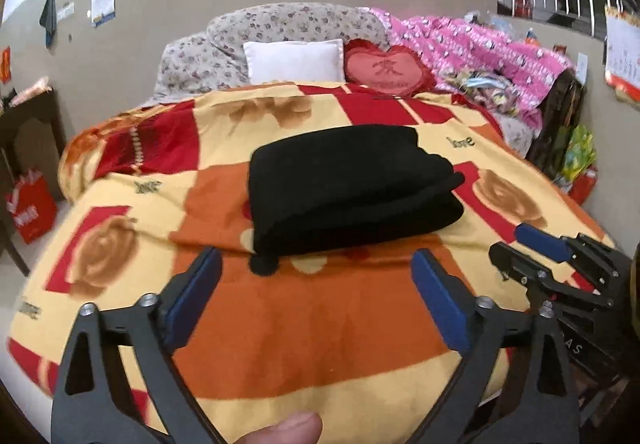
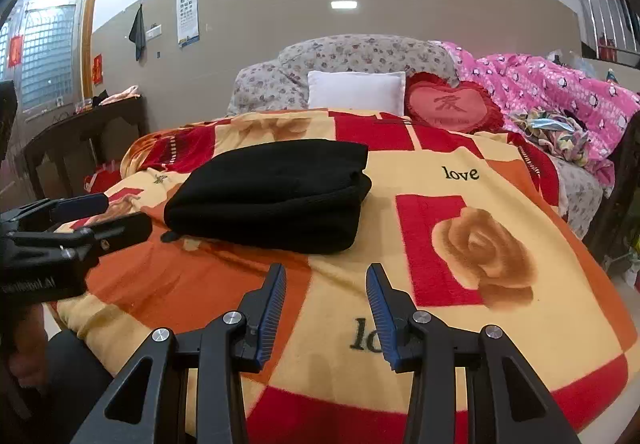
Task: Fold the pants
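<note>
The bed [image 2: 440,244] is lying under a red, orange and yellow rose blanket [image 2: 500,212]. The black pants [image 2: 272,196] are sitting folded at its middle. My left fingers [image 1: 316,264] and right fingers [image 2: 326,276] are hovering released, grasping nothing.

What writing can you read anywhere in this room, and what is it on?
"love": on the blanket, beside the black pants.
"lo", rest hidden behind the right tool: same blanket.
One Chinese character: on the heart cushion.
"E": top of the eye chart; lower rows too small.
Left tool label: blurred.
</note>
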`<move>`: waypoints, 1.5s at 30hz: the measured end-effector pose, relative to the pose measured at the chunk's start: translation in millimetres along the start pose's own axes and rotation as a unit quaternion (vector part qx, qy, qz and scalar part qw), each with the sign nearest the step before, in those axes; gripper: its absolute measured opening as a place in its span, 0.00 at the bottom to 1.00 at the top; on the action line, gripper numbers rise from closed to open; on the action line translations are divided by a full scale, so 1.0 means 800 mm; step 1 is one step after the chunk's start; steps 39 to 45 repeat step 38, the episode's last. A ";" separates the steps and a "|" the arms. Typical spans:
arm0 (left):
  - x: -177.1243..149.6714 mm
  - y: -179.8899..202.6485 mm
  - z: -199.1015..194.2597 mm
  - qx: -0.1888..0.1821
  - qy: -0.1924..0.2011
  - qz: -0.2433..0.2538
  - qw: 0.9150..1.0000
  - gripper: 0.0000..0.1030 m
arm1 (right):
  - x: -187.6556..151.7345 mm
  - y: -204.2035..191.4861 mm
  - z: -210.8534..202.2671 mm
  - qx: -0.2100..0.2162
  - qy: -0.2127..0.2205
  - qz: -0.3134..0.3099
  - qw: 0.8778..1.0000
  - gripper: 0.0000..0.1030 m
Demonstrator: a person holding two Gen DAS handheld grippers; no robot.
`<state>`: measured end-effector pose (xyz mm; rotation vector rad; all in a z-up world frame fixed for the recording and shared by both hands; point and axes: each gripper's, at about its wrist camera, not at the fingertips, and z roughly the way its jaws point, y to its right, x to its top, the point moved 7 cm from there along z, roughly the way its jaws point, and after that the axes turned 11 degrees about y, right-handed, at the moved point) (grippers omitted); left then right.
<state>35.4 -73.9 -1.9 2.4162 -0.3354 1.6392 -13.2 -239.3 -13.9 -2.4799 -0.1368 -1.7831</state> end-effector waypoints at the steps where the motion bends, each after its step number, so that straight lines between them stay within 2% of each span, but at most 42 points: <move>1: -0.004 -0.001 -0.001 -0.003 -0.001 -0.008 1.000 0.99 | 0.000 0.001 0.000 -0.003 0.000 -0.001 1.000 0.39; 6: -0.018 -0.008 0.018 -0.019 -0.026 -0.034 0.999 0.99 | 0.004 0.000 -0.005 -0.011 0.010 0.003 1.000 0.39; 8: -0.015 -0.004 0.014 -0.030 -0.019 -0.036 0.999 0.99 | 0.005 0.004 -0.005 -0.020 0.013 0.009 1.000 0.39; 11: -0.020 -0.005 0.015 0.000 -0.026 -0.022 0.999 0.99 | 0.005 0.009 -0.003 -0.023 0.012 0.023 0.999 0.39; 18: -0.026 -0.017 0.019 0.011 -0.039 -0.038 0.998 0.99 | 0.002 0.010 0.001 -0.024 0.005 0.030 0.999 0.39; 31: -0.026 -0.011 0.018 0.004 -0.039 -0.022 0.999 0.99 | -0.002 0.000 0.002 -0.014 0.004 0.030 0.999 0.39; 36: -0.023 -0.006 0.010 0.003 -0.017 -0.012 1.000 0.99 | -0.001 0.002 0.002 -0.013 0.006 0.036 0.999 0.39; 45: -0.023 -0.004 0.011 0.004 -0.018 -0.007 1.000 0.99 | -0.001 0.002 0.002 -0.013 0.006 0.036 0.999 0.39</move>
